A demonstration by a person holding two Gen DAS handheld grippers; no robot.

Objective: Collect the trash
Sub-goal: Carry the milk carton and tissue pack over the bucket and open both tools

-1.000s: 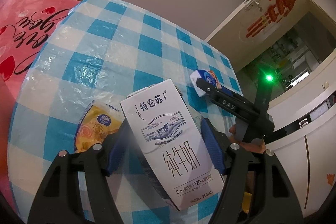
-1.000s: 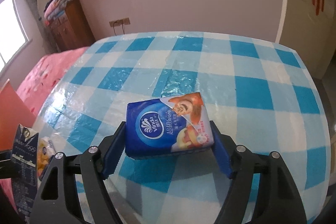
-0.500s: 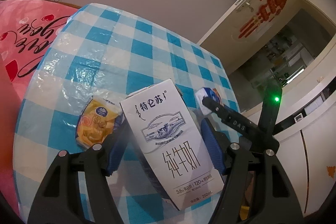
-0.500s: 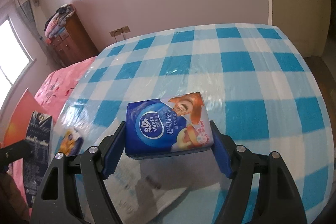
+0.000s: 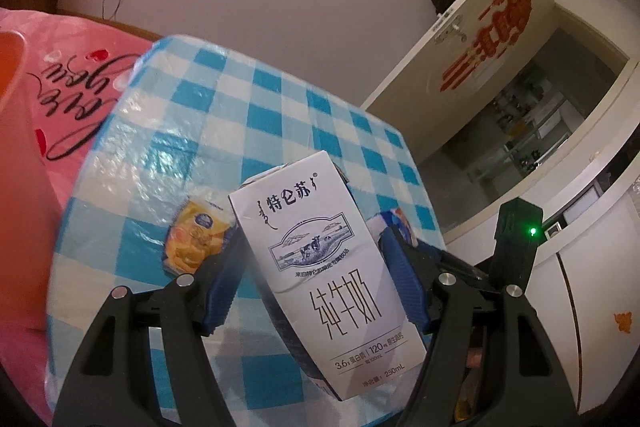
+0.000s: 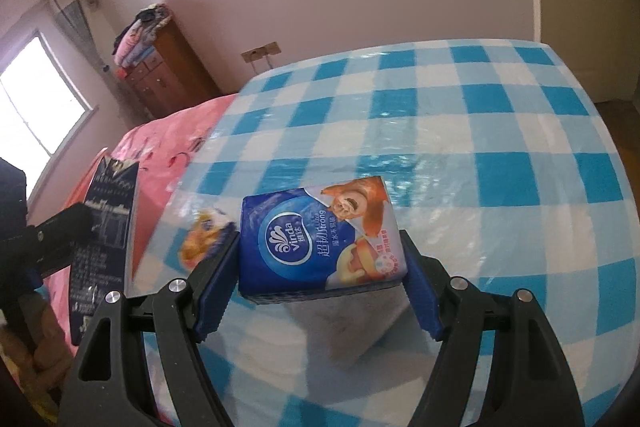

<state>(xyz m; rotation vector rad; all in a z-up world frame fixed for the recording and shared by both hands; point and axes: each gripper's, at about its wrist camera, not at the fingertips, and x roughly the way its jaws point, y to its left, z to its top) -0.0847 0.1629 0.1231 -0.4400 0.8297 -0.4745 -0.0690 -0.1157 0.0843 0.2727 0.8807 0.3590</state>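
My left gripper (image 5: 312, 275) is shut on a white milk carton (image 5: 320, 251), held tilted above the blue-checked table (image 5: 208, 131). My right gripper (image 6: 320, 279) is shut on a blue tissue pack (image 6: 316, 247), also lifted off the table. A yellow snack wrapper (image 5: 198, 239) lies on the table near its left edge, just behind the left finger; it appears blurred in the right wrist view as the same yellow snack wrapper (image 6: 200, 239). The right wrist view also catches the milk carton's dark side (image 6: 106, 227) at far left. In the left wrist view the right gripper's black body (image 5: 516, 247) sits at the right.
A pink bedspread (image 5: 60, 99) borders the table on the left, with an orange surface (image 5: 16, 147) at the frame edge. A white open door (image 5: 472, 39) and cabinets stand to the right. A wooden dresser (image 6: 160, 71) is by the far wall. A white paper (image 6: 340, 327) lies under the tissue pack.
Both grippers have risen and drawn back from the table with their loads. The table looks smaller and farther; the snack wrapper stays where it lay.
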